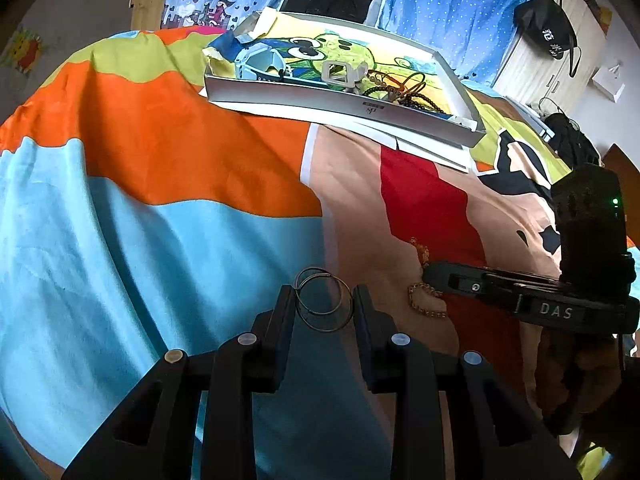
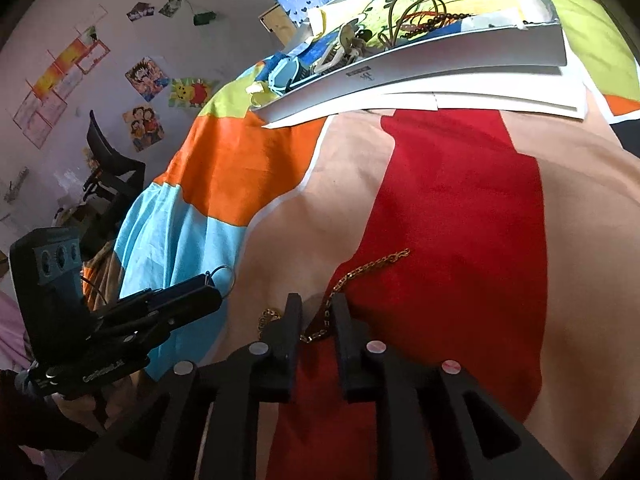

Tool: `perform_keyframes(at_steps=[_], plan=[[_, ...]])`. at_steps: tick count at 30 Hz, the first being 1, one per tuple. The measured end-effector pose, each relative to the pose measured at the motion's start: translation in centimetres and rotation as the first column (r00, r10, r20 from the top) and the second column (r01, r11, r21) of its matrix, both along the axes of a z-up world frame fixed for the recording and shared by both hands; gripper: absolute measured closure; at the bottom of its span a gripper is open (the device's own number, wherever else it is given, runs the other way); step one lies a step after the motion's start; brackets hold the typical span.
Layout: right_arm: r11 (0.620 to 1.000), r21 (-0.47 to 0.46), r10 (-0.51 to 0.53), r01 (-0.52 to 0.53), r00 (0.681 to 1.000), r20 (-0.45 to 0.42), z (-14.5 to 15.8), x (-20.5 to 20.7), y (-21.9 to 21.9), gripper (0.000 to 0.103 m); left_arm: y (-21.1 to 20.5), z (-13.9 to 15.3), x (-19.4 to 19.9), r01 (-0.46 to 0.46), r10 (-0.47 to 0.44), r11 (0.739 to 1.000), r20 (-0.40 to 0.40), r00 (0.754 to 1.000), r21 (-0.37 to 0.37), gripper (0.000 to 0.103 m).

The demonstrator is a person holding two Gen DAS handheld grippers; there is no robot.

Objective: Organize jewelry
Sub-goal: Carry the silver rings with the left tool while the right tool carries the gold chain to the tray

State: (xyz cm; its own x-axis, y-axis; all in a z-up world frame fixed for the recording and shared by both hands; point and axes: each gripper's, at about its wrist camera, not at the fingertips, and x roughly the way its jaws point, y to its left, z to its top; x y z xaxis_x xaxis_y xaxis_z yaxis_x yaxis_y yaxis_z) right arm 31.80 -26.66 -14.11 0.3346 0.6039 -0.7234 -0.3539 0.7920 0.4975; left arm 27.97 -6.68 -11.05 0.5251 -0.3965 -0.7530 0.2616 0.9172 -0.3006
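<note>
Two thin metal hoops [image 1: 324, 303] are pinched between my left gripper's [image 1: 323, 292] fingers and held just above the sheet. From the right wrist view they stick out of the left gripper's [image 2: 212, 285] tip as a small ring [image 2: 224, 276]. A gold chain [image 2: 372, 264] lies across the red and beige patches. Its lower end runs between the fingers of my right gripper [image 2: 317, 307], which stand apart and do not press on it. In the left wrist view the right gripper [image 1: 431, 275] lies low over the chain [image 1: 420, 254]. A white tray [image 1: 320, 101] farther back holds bead bracelets [image 1: 400, 88] and other pieces.
A colourful patchwork bedsheet [image 1: 180, 152] covers the bed. White paper [image 2: 460, 102] lies under the tray [image 2: 440, 60]. A black bag [image 1: 548, 24] hangs on a white cabinet at the right. A black chair [image 2: 112, 168] stands by the picture-covered wall.
</note>
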Motion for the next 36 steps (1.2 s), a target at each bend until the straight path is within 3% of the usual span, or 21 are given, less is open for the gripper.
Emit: perform_keyframes(at_steps=[13, 17, 27, 36], plan=[[0.999, -0.027, -0.033, 0.032, 0.998, -0.047, -0.6, 0.7, 0.2, 0.088, 0.5, -0.1, -0.3, -0.014, 0.014, 1.0, -0.003, 1.0, -0.011, 0.078], [0.999, -0.004, -0.051, 0.05, 0.997, -0.063, -0.8, 0.4, 0.0, 0.097, 0.5, -0.1, -0.3, -0.013, 0.013, 1.0, -0.002, 1.0, -0.009, 0.078], [0.992, 0.114, -0.06, 0.054, 0.997, 0.049, 3.0, -0.5, -0.5, 0.1, 0.9, 1.4, 1.1, -0.029, 0.029, 0.998, 0.01, 1.0, -0.05, 0.078], [0.986, 0.151, -0.095, 0.064, 0.974, 0.206, 9.5, 2.8, -1.2, 0.1, -0.1, 6.0, 7.5, 0.009, -0.001, 0.998, 0.126, 0.992, -0.068, 0.078]])
